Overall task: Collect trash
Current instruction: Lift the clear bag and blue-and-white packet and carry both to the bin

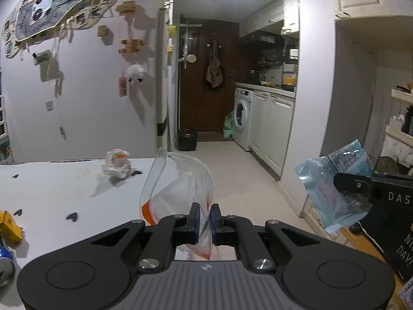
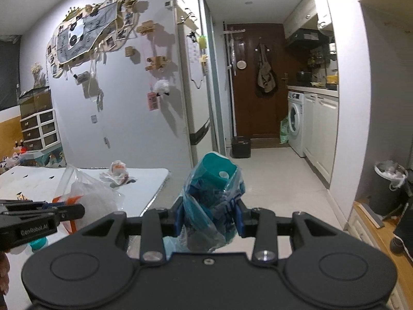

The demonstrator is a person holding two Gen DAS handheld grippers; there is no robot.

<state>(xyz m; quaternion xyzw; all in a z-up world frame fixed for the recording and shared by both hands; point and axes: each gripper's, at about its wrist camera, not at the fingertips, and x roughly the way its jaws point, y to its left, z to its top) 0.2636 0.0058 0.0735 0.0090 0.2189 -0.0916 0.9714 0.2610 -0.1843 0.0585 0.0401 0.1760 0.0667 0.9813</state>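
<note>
the white counter filled the left of both views, and beyond its end the tiled floor ran down to the washing machine by the dark door. a lined bin stood off to your right, by the wall, well apart from the counter. your left hand-held gripper was pinched tight on a clear plastic bag with an orange strip, which stood up out of the jaws over the counter's end. your right hand-held gripper was clamped on a teal pouch in crinkled blue wrapping, held up off the counter and out over the floor, to the right of the clear bag. a crumpled white wrapper lay near the counter's far edge. a yellow carton and a can sat at the counter's near left corner.
</note>
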